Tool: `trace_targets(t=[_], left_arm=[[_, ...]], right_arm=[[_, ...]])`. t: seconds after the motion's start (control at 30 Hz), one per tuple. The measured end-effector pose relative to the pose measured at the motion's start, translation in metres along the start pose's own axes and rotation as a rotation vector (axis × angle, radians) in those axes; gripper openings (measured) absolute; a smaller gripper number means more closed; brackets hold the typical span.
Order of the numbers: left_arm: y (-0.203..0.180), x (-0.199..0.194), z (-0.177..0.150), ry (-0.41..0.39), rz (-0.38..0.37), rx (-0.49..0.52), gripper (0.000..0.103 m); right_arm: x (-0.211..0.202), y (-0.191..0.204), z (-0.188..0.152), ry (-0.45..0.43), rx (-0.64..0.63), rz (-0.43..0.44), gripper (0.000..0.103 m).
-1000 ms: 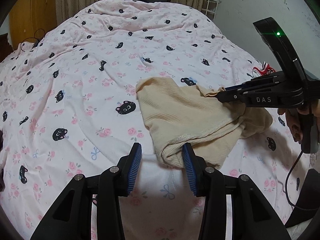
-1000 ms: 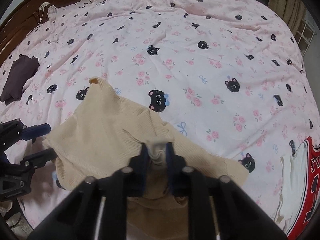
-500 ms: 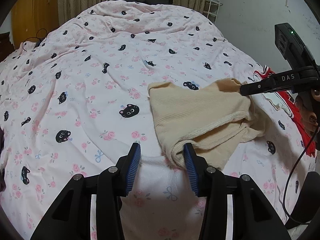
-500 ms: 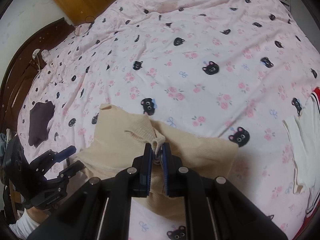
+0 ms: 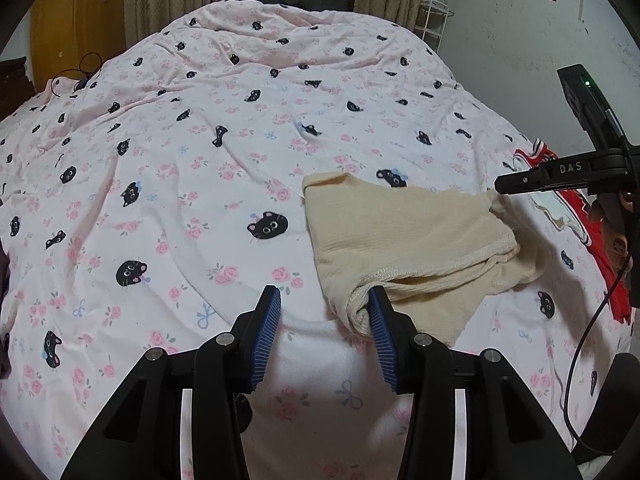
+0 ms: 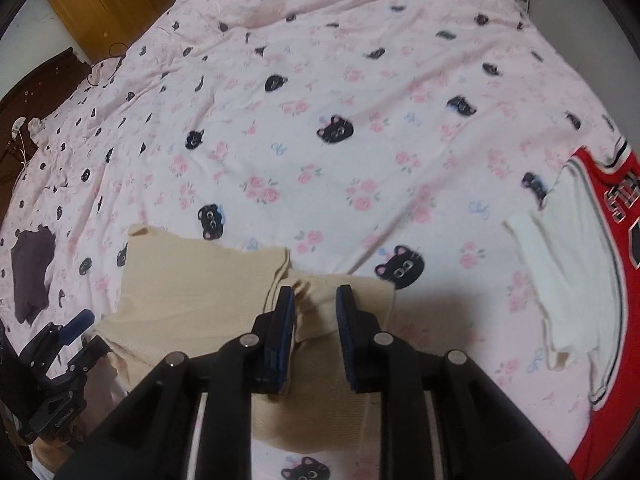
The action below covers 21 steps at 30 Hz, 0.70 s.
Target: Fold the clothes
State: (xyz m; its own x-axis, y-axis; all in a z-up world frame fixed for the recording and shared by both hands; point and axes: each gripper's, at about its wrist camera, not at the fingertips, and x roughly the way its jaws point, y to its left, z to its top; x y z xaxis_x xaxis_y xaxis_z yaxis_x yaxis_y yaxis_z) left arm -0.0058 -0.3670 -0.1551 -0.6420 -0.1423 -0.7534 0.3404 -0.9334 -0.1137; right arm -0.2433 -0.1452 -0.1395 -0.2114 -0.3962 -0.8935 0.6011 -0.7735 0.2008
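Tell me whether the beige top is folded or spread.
Folded: the beige ribbed knit top lies doubled on the bed, its hemmed upper layer overlapping the lower one.

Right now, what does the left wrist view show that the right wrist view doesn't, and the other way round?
Only the left wrist view shows the curtains, the white wire rack by the wall, and the left gripper open, its right finger touching the garment's edge. Only the right wrist view shows the dark garment, the white garment lying on the red jersey, and the right gripper open. Both show the beige garment on the cat-print bedspread.
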Motion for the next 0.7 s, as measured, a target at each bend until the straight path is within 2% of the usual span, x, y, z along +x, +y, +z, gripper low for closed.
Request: trace_targets(t=[0.17, 0.4, 0.6, 0.7], left_arm=[[0.001, -0.001, 0.004, -0.019, -0.001, -0.01, 0.041], [0.004, -0.011, 0.008, -0.054, -0.015, -0.029, 0.041], [0.009, -0.011, 0.007, -0.055, -0.011, -0.047, 0.048], [0.012, -0.01, 0.007, -0.056, -0.008, -0.056, 0.048]], right_arm=[[-0.007, 0.021, -0.003, 0.021, -0.082, 0.108, 0.023], [-0.004, 0.027, -0.032, 0.087, -0.135, 0.066, 0.024], [0.007, 0.016, -0.049, 0.115, -0.125, 0.091, 0.023], [0.009, 0.016, -0.051, 0.117, -0.126, 0.124, 0.015]])
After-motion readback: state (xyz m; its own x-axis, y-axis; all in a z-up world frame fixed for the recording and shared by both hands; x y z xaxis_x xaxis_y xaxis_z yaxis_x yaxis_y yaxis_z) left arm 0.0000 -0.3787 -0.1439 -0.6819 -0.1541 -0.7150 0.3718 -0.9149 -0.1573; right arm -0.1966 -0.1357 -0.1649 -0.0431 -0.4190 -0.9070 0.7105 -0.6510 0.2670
